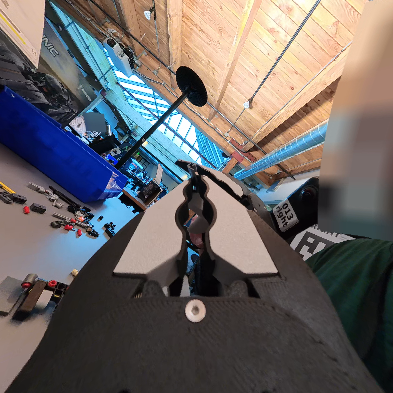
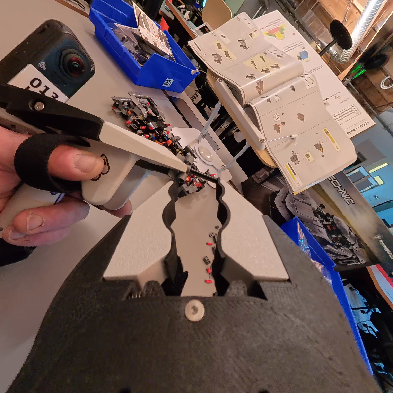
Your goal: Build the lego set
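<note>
Left gripper (image 2: 180,171) is pinching a small grey lego piece with a black rod (image 2: 203,174), fingers nearly together. Right gripper (image 2: 196,187) is spreading its jaws beside it. Half-built model (image 2: 140,119) is sitting on a grey table (image 2: 53,287). Two blue bins, one open booklet (image 2: 276,89). Wooden ceiling overhead.
</note>
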### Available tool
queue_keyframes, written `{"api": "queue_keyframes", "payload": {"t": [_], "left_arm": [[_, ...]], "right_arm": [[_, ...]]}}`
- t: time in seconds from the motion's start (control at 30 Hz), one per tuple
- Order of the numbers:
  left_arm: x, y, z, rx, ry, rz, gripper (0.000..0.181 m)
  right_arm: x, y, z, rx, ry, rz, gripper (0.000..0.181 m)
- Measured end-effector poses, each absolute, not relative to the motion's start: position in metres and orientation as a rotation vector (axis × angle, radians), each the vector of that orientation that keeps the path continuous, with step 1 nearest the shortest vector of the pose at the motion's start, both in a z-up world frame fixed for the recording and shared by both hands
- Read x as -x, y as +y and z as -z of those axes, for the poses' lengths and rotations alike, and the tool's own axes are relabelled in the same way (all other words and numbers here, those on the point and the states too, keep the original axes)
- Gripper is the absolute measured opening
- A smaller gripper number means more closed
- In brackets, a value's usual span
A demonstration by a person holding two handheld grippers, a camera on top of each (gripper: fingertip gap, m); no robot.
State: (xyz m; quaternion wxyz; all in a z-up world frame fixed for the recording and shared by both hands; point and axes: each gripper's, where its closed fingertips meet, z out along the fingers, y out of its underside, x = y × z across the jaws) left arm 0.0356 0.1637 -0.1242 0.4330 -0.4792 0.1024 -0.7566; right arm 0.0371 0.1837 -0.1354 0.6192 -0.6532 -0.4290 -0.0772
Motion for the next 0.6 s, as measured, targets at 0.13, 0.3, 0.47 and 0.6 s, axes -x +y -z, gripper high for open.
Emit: {"api": "queue_keyframes", "payload": {"t": [0.13, 0.3, 0.47, 0.6], "left_arm": [[-0.0357, 0.1641, 0.1253, 1.212, 0.269, 1.865, 0.005], [-0.0353, 0.1625, 0.1256, 1.229, 0.301, 1.833, 0.005], [-0.0328, 0.1612, 0.1252, 1.241, 0.324, 1.818, 0.004], [-0.0316, 0.1609, 0.1253, 1.253, 0.335, 1.798, 0.004]], "right_arm": [[-0.0372, 0.1842, 0.1358, 1.501, -1.001, 0.193, 0.033], [-0.0366, 0.1832, 0.1361, 1.490, -1.021, 0.204, 0.032], [-0.0343, 0.1833, 0.1364, 1.477, -1.048, 0.229, 0.031], [-0.0336, 0.1841, 0.1370, 1.470, -1.066, 0.255, 0.027]]}}
